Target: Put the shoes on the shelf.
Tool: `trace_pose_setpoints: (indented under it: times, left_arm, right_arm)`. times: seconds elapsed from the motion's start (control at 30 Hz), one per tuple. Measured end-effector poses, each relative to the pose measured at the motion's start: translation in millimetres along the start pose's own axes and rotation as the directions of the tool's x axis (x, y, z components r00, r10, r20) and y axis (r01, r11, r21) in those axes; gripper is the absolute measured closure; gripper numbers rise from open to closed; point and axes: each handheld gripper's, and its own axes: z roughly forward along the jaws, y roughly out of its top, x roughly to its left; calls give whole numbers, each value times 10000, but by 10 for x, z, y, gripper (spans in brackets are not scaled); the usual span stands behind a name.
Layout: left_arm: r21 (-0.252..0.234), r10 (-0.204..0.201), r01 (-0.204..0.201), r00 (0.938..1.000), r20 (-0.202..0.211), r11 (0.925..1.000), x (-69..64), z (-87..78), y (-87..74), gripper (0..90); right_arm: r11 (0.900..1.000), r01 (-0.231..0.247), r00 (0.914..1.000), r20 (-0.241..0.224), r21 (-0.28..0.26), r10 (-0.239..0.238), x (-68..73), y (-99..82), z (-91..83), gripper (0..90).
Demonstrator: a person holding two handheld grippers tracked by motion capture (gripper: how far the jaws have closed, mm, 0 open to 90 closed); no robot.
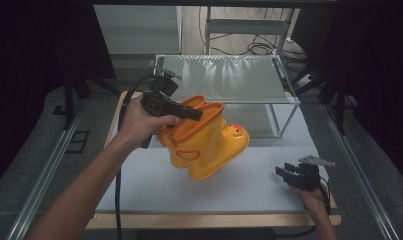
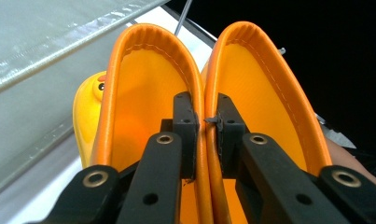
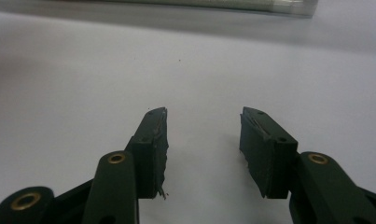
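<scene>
A pair of yellow rubber boots with orange rims and a duck face on the toe hangs tilted above the white mat. My left gripper is shut on the two touching rims, one jaw inside each boot. In the left gripper view the pads press both orange rims together, and the pair of boots opens toward the camera. My right gripper rests low at the mat's right front, open. In the right gripper view my right gripper has nothing between its jaws, just bare mat.
A metal-framed rack with a translucent shelf stands at the back of the table, just behind the boots. The white mat covers the tabletop. Aluminium rails run along both sides.
</scene>
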Motion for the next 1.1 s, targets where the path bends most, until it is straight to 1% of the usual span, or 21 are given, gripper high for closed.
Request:
trace_pose_setpoints:
  times: [0.2,0.33,0.5,0.57,0.67,0.83,1.1]
  left_arm:
    - [4,68,-68,10000,-45,10000,-25,-1,88,820]
    - [-62,169,-169,9999,-30,9998,-53,13,156,820]
    - [-20,329,-329,9994,-60,9995,-101,36,257,820]
    - [-21,373,-374,9993,-81,9993,-110,35,272,820]
    - [-119,485,-484,9988,27,9988,-125,50,293,821]
    - [-90,517,-516,9986,143,9986,-135,87,318,821]
    - [-120,520,-519,9985,145,9986,-126,114,364,822]
  right_arm:
    - [10000,-42,10000,6,-28,42,-10,1,0,515]
    - [10000,-38,10000,4,-37,38,-17,1,-5,515]
    - [10000,12,10000,6,-26,-12,-14,4,-9,515]
    - [10000,-8,10000,4,-40,8,-14,4,-10,515]
    - [10000,-19,10000,8,-41,19,-18,4,-9,514]
    - [10000,-36,10000,-1,-37,36,-22,4,-15,515]
    - [10000,-71,10000,-6,-60,71,-23,6,-21,515]
